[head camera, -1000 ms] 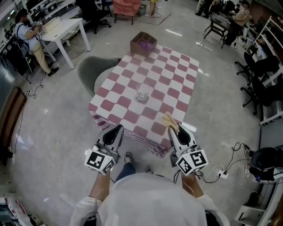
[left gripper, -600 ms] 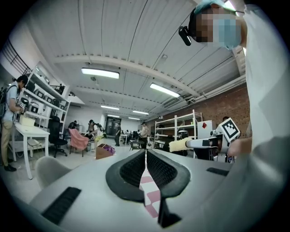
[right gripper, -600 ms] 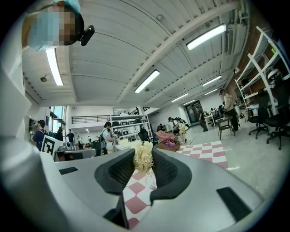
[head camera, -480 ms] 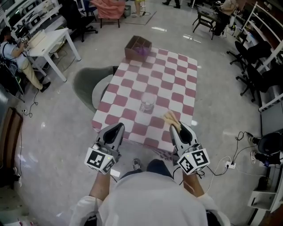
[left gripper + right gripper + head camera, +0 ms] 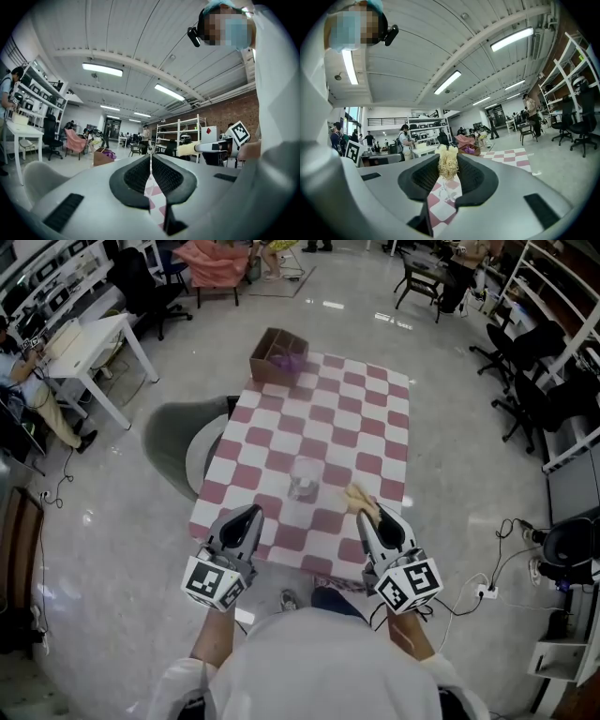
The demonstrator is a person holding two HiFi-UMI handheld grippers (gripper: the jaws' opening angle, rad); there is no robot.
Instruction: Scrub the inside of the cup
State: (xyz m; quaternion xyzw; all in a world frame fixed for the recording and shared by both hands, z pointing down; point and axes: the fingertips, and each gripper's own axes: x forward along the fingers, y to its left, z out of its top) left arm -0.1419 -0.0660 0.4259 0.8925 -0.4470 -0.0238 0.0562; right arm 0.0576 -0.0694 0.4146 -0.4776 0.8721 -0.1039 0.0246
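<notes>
A clear glass cup (image 5: 305, 477) stands upright near the middle of the red-and-white checkered table (image 5: 367, 427). My right gripper (image 5: 372, 519) is shut on a straw-coloured scrubber (image 5: 359, 499), whose tuft sticks out past the fingertips, just right of and short of the cup. In the right gripper view the scrubber (image 5: 447, 166) is pinched between the jaws, with the cup (image 5: 448, 191) below and beyond it. My left gripper (image 5: 250, 515) is shut with nothing in it, over the table's near edge, left of the cup. Its jaws (image 5: 151, 159) meet in the left gripper view.
An open cardboard box (image 5: 278, 354) sits on the table's far left corner. A grey round chair (image 5: 183, 442) stands against the table's left side. A white desk (image 5: 84, 338) is at far left, and black office chairs (image 5: 539, 395) and shelving are at right.
The table and cup have come nearer to me. Both grippers, which hung over the floor short of the table, now reach its near edge. Their jaws are unchanged.
</notes>
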